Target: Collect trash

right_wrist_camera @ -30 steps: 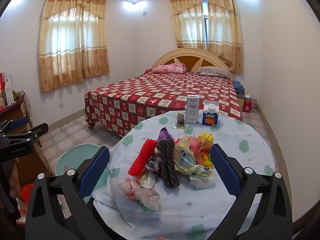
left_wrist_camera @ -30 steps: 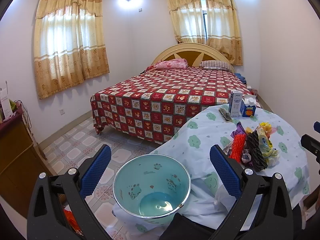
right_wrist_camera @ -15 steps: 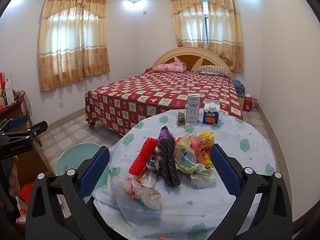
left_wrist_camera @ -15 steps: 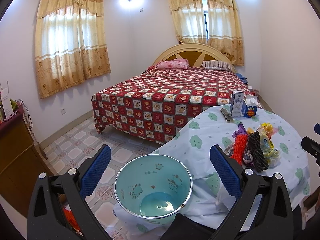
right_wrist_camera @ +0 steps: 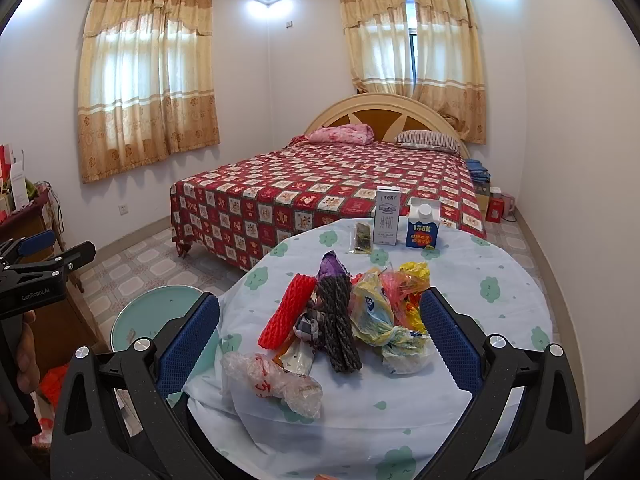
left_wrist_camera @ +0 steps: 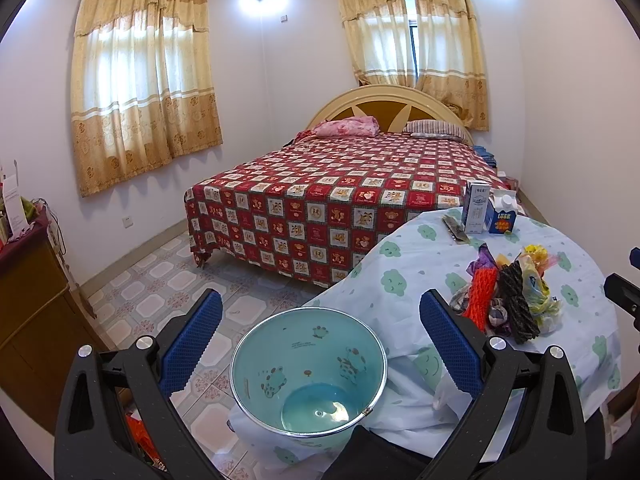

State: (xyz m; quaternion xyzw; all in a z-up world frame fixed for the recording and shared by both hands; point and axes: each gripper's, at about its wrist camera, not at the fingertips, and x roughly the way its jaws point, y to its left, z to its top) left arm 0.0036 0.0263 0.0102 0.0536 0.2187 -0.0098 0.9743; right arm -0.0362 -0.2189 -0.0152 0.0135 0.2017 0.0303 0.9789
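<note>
A heap of trash (right_wrist_camera: 352,316) lies mid-table: red foam net (right_wrist_camera: 282,314), dark braided bundle (right_wrist_camera: 338,320), coloured plastic bags (right_wrist_camera: 384,312), and a clear crumpled bag (right_wrist_camera: 276,384) nearest me. My right gripper (right_wrist_camera: 320,344) stands open, its blue pads either side of the heap, nothing held. In the left wrist view, a light blue bin (left_wrist_camera: 308,372) stands beside the table, empty inside. My left gripper (left_wrist_camera: 320,344) hangs open above it. The same heap of trash (left_wrist_camera: 508,300) shows to its right.
A round table with a cloud-print cloth (right_wrist_camera: 500,280) carries a white carton (right_wrist_camera: 387,216), a blue carton (right_wrist_camera: 422,224) and a small dark packet (right_wrist_camera: 363,238) at its far side. A red-quilted bed (right_wrist_camera: 320,184) stands behind. A wooden cabinet (left_wrist_camera: 28,292) is at left.
The left wrist view has shifted slightly, the bin sitting a little more to the right in frame. The right gripper has barely moved. Both stay open.
</note>
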